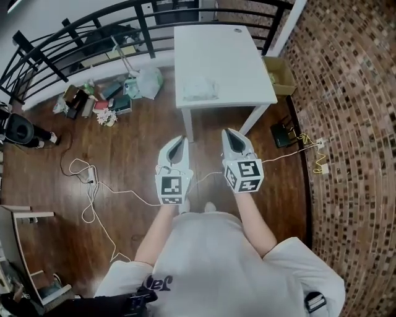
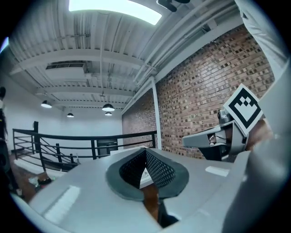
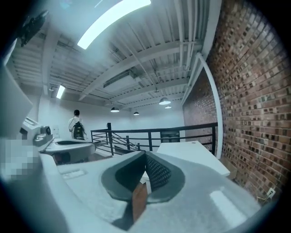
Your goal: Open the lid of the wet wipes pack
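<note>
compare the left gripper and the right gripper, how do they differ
The left gripper shows one flat face of its marker cube; the right gripper shows two faces of its turned marker cube. The right gripper reaches slightly nearer the table than the left gripper. Both have fingers shut on nothing, over the floor.

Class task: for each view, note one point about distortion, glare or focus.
Head view: brick wall and railing bow outward; the wet wipes pack barely stands out on the bright white table. Left gripper view: fisheye, ceiling light blown out. Right gripper view: fisheye, dark vignetted corners.
</note>
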`<state>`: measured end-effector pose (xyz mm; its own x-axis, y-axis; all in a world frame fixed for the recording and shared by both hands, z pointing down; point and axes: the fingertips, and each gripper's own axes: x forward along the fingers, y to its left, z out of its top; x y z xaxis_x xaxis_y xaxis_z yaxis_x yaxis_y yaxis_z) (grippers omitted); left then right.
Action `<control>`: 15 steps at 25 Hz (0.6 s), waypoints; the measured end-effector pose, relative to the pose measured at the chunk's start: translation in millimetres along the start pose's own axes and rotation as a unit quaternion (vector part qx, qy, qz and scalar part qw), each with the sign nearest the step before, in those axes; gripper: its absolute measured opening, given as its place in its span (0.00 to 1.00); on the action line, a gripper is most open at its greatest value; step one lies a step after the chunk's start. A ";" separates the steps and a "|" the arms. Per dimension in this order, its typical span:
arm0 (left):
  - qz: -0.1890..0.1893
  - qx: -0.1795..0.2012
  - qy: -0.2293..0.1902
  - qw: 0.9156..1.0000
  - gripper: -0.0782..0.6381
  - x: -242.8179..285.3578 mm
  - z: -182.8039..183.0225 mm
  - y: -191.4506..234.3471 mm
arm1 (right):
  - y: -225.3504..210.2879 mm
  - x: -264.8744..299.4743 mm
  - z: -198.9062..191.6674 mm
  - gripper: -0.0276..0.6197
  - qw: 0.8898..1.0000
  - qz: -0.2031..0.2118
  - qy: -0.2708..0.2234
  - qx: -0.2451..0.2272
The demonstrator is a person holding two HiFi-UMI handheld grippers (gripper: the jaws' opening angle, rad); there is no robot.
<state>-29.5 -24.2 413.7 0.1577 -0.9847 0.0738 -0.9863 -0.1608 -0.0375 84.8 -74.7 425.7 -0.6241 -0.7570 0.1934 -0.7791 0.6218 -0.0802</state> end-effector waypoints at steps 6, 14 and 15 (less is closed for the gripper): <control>-0.009 -0.054 -0.026 0.998 0.13 0.3 35.6 10.4 | 5.8 10.1 -8.6 0.03 1.000 -0.006 0.022 -0.003; -0.025 -0.035 -0.027 0.999 0.13 6.2 19.3 20.0 | 15.8 23.5 -0.2 0.03 1.000 -0.006 0.016 -0.014; -0.024 -0.033 -0.027 0.999 0.13 7.9 21.2 22.9 | 17.8 25.7 1.0 0.03 1.000 -0.004 0.016 -0.016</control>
<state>-49.8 -37.1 392.3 0.2063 -0.9783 0.0194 -0.9781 -0.2057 0.0315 54.8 -83.3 428.2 -0.6159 -0.7552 0.2243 -0.7810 0.6228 -0.0477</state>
